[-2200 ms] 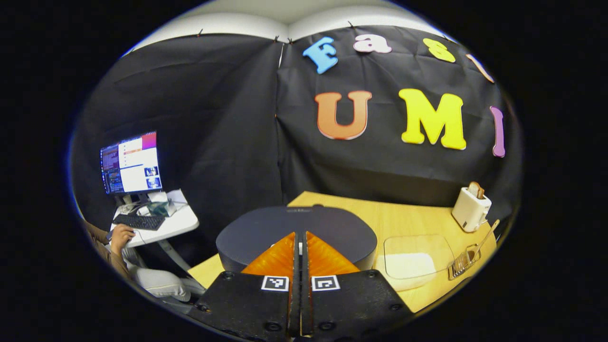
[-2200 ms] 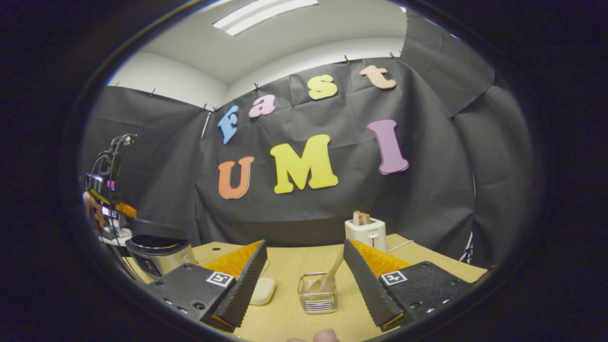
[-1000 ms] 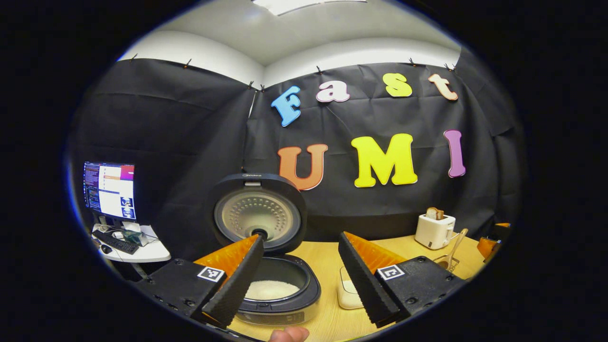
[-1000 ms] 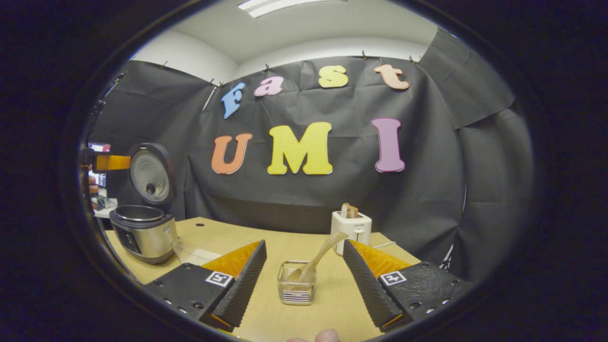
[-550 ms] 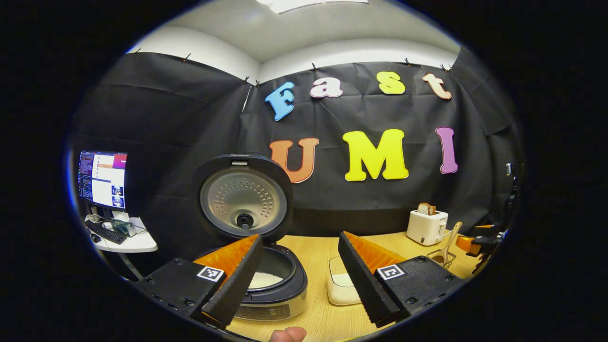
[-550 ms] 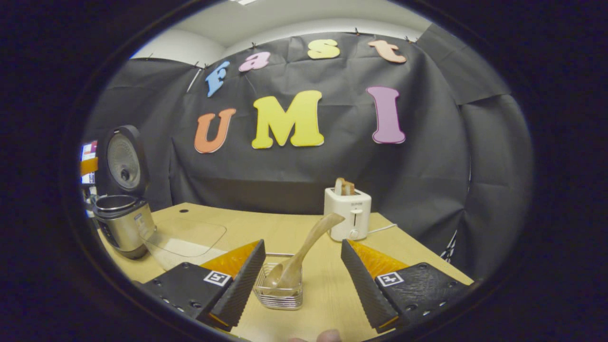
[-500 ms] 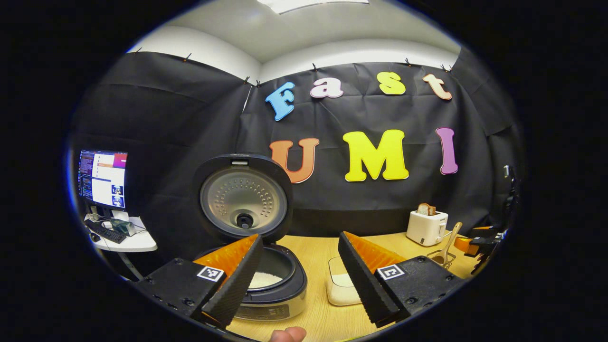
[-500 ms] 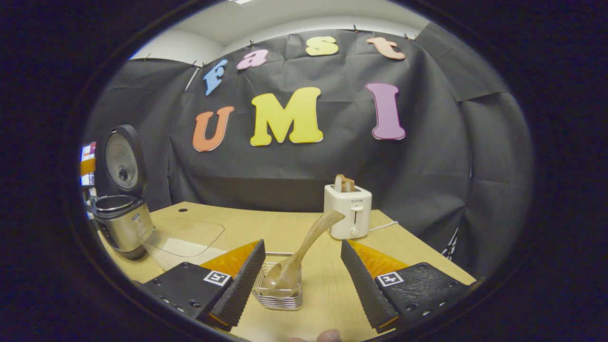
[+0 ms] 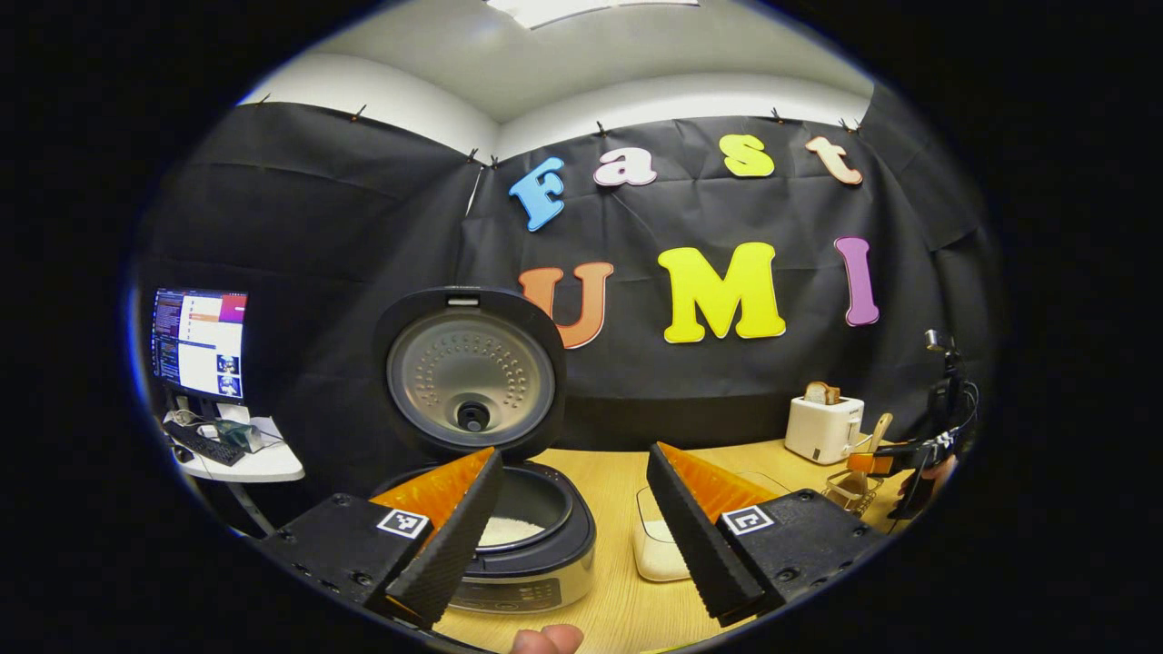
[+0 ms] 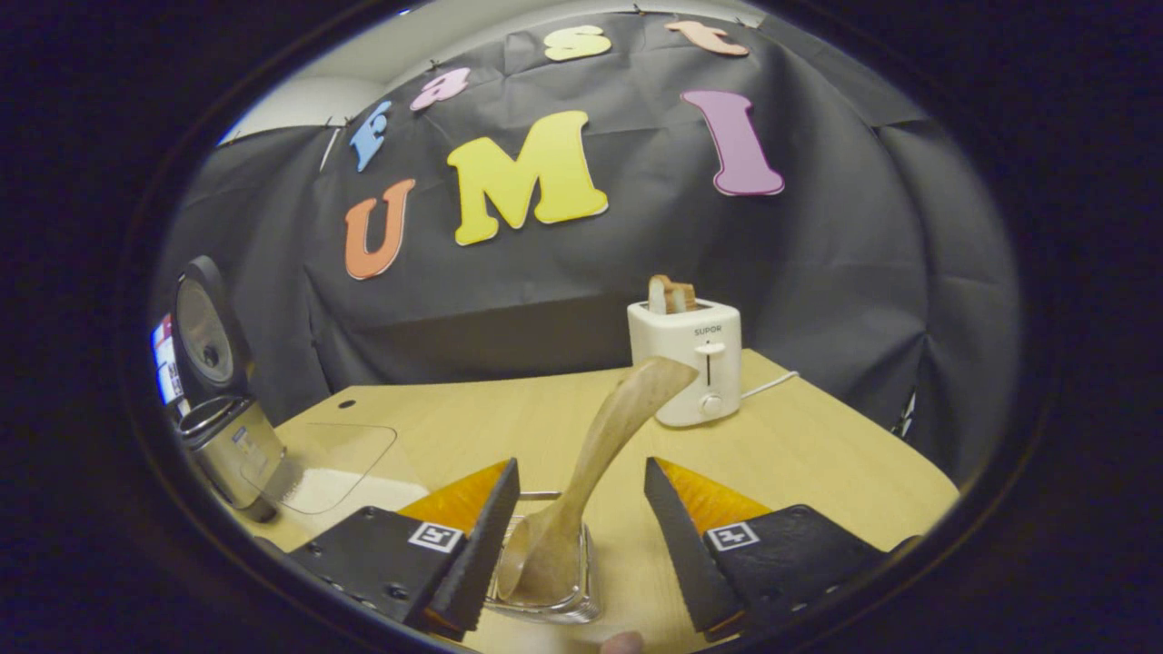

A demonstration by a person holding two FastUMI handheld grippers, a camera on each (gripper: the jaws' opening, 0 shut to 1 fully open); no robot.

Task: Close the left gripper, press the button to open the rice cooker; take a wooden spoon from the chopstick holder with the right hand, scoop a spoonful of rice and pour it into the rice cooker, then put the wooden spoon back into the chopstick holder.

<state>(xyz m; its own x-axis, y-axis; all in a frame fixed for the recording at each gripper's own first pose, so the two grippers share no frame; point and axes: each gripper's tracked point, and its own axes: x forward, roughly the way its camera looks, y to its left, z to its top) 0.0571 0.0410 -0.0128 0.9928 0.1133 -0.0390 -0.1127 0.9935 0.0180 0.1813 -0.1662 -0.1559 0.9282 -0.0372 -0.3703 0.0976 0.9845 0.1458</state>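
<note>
right gripper [image 10: 581,495] closer, now astride wooden spoon [image 10: 595,459], jaws apart.

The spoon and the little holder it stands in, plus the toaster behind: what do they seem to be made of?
The wooden spoon looks like pale, matte, unvarnished wood with faint grain. The chopstick holder seems to be clear plastic or glass on thin shiny metal wire; which, I can't tell. The toaster appears to be smooth cream-white plastic with a slight sheen.

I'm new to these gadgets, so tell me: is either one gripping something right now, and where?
Nothing is held. The right gripper has open jaws either side of the wooden spoon, not touching it; the left gripper is open too.
</note>
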